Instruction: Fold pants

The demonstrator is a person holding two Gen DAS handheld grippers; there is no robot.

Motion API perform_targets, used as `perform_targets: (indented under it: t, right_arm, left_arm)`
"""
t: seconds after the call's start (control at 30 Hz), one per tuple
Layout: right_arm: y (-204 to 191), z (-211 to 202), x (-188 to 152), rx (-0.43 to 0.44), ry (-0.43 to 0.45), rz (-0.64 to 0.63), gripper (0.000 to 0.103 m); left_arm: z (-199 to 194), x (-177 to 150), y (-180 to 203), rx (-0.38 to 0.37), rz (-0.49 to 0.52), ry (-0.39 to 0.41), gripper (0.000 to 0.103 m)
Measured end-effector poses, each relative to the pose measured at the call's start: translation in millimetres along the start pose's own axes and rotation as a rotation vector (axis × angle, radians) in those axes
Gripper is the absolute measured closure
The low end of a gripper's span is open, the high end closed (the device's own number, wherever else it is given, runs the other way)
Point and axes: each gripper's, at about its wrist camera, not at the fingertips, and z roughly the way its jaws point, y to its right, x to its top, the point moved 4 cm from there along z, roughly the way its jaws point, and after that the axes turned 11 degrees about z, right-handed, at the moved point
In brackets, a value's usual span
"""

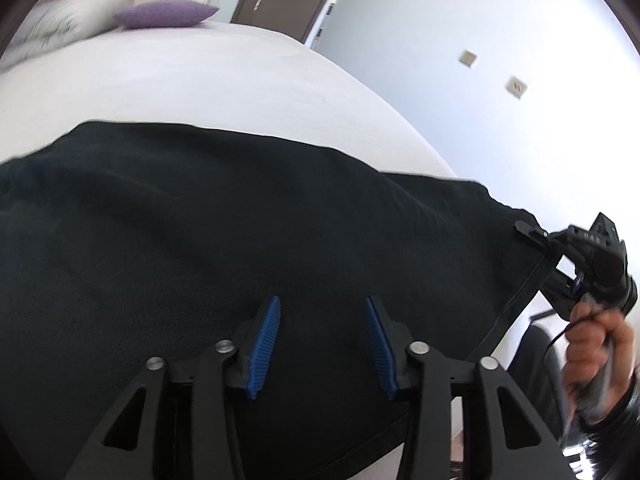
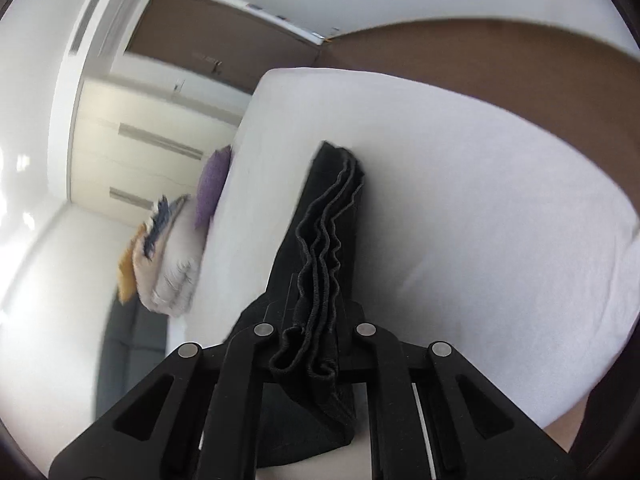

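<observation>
Pants (image 1: 200, 220) lie on bed (image 1: 200, 80), before cushion (image 1: 168, 14).

Right gripper (image 2: 310, 344) fingers hidden by bunched pants (image 2: 320, 240), pillows (image 1: 60, 20) blurred, cropped

I work over a bed (image 1: 224, 80) covered with a plain white sheet (image 2: 460, 208), smooth apart from faint creases. Black pants (image 1: 200, 232) lie spread across the near part of the sheet and cover most of it in my left wrist view; one end is lifted clear of the bed at the right. At the far end a purple cushion (image 1: 168, 15) rests on the sheet. Just beside it sit stacked pale pillows (image 2: 176, 276) with a dark blue fringe; whether the stack touches the cushion I cannot tell.
</observation>
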Motion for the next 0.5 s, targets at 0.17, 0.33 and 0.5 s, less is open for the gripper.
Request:
perform_targets:
  t: [0.17, 0.33, 0.5]
  right_arm:
    - [-100, 35, -91, -0.175, -0.01, -0.703, 0.094]
    - [-100, 91, -179, -0.283, -0.159, -1.011, 0.094]
    - [-94, 98, -191, -0.314, -0.132, -1.075, 0.094]
  left_arm:
    - [-17, 11, -21, -0.041, -0.116, 0.07, 0.07]
    - [-13, 18, -35, -0.119, -0.224, 0.068, 0.06]
    - [3, 26, -37, -0.221, -0.349, 0.069, 0.017]
